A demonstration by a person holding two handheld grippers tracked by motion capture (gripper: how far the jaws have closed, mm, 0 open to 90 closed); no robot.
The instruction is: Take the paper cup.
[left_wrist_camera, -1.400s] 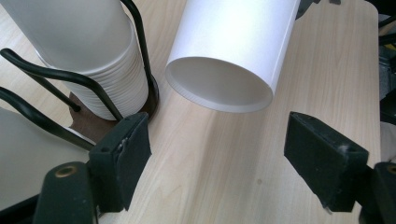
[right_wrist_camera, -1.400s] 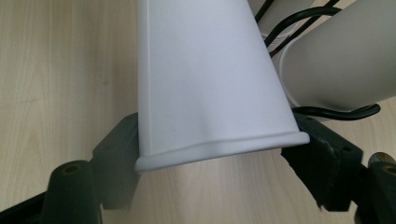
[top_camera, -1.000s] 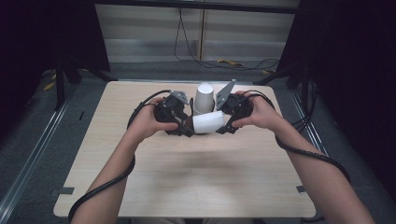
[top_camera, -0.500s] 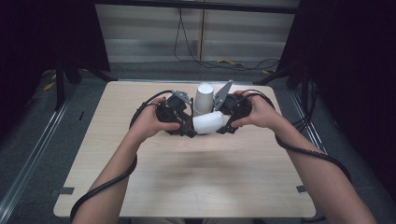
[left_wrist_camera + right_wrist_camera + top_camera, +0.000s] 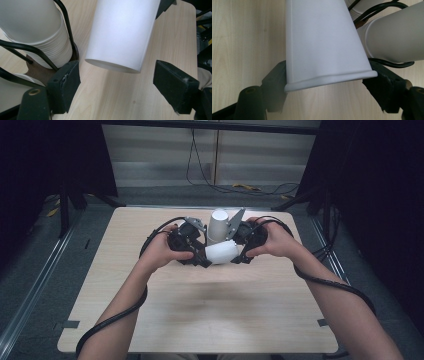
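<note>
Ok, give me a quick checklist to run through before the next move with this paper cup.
1. Right gripper clamped on the paper cup at its rim end: ok.
2. Left gripper jaws open, apart from the cup's base end: ok.
3. Cup lying on its side between both grippers, above the table: ok.
4. Stack of cups in its wire holder close beside the left jaw: not ok, crowded.
5. Cup wall dented by the grip: cannot tell.

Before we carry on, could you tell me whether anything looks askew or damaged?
Nothing is spilled. The white paper cup lies sideways above the table, and its rim bends slightly where the right gripper pinches it. The left gripper is open around its base.
</note>
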